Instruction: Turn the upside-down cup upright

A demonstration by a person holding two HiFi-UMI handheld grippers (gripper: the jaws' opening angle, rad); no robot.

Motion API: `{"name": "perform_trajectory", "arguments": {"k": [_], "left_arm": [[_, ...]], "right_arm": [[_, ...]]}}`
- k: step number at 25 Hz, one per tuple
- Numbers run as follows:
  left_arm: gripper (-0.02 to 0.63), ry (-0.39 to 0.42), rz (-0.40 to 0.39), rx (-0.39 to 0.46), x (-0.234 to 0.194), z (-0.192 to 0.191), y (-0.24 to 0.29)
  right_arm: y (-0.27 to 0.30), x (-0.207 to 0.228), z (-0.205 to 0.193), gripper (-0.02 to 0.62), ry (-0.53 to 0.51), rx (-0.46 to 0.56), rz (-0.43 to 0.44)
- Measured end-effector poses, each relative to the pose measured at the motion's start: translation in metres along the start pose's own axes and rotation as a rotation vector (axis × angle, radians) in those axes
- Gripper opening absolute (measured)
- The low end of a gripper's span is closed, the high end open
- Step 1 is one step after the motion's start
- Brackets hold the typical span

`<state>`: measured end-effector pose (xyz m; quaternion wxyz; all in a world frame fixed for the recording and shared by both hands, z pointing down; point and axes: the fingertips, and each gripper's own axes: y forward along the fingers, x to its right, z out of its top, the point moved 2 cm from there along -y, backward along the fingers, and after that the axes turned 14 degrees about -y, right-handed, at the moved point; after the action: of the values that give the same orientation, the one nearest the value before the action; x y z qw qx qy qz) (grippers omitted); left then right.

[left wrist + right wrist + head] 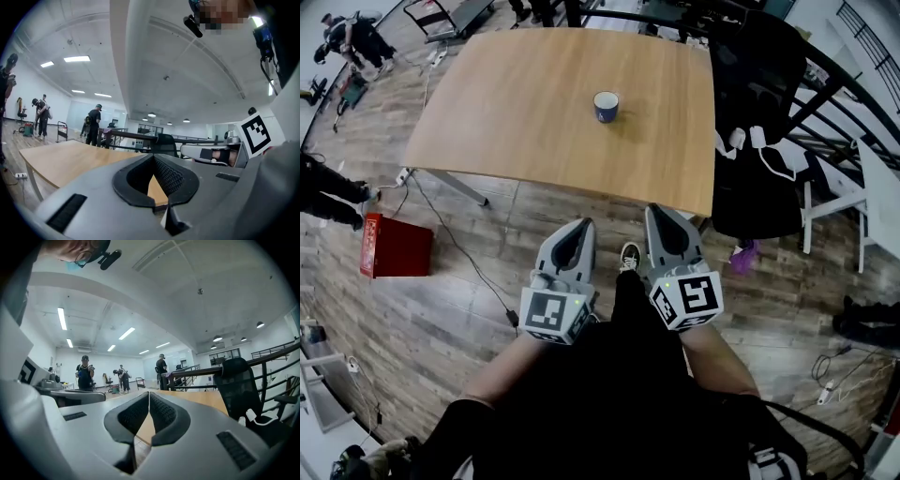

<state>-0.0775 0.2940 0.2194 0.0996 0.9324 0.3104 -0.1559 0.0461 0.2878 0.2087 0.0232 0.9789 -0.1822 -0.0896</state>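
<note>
A small blue cup (606, 106) stands on the wooden table (534, 112), right of its middle; its top face shows a pale ring around a darker centre. Both grippers hang side by side close to my body, short of the table's near edge and well apart from the cup. The left gripper (581, 228) is shut with nothing in it, and so is the right gripper (661, 214). The left gripper view shows the left gripper (152, 157) with its jaws meeting over the tabletop (70, 159). The right gripper (149, 393) looks the same above the table (206, 399). The cup appears in neither gripper view.
A black office chair (759, 122) with white items on it stands at the table's right corner. A red box (394, 246) and a cable (469, 262) lie on the wood floor to the left. People (352, 37) stand far off at the back left. A railing (262, 357) runs on the right.
</note>
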Motion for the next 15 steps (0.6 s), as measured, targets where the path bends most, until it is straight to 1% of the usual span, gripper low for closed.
{"name": "perform_trajectory", "arguments": {"k": [2, 6, 8, 10, 11, 12, 13, 15], "left_arm": [[0.007, 0.006, 0.020, -0.003, -0.019, 0.004, 0.042], [0.008, 0.030, 0.072, -0.022, -0.050, 0.010, 0.133], [0.007, 0.021, 0.115, -0.015, -0.068, 0.014, 0.179], [0.007, -0.001, 0.177, -0.021, -0.093, 0.014, 0.216], [0.008, -0.008, 0.204, -0.019, -0.109, 0.015, 0.231], [0.008, -0.014, 0.229, -0.013, -0.126, 0.015, 0.245], [0.008, -0.023, 0.252, -0.010, -0.143, 0.014, 0.257], [0.007, -0.040, 0.297, -0.018, -0.176, 0.003, 0.273]], "right_arm": [[0.045, 0.031, -0.014, 0.014, -0.027, -0.027, 0.034], [0.136, 0.088, -0.042, 0.015, -0.107, -0.067, 0.131], [0.180, 0.117, -0.060, 0.015, -0.107, -0.083, 0.176], [0.223, 0.135, -0.078, 0.018, -0.099, -0.093, 0.209], [0.246, 0.139, -0.088, 0.033, -0.097, -0.095, 0.227], [0.269, 0.139, -0.099, 0.087, -0.093, -0.099, 0.250], [0.292, 0.137, -0.110, 0.167, -0.085, -0.104, 0.276], [0.334, 0.133, -0.133, 0.223, -0.071, -0.114, 0.317]]}}
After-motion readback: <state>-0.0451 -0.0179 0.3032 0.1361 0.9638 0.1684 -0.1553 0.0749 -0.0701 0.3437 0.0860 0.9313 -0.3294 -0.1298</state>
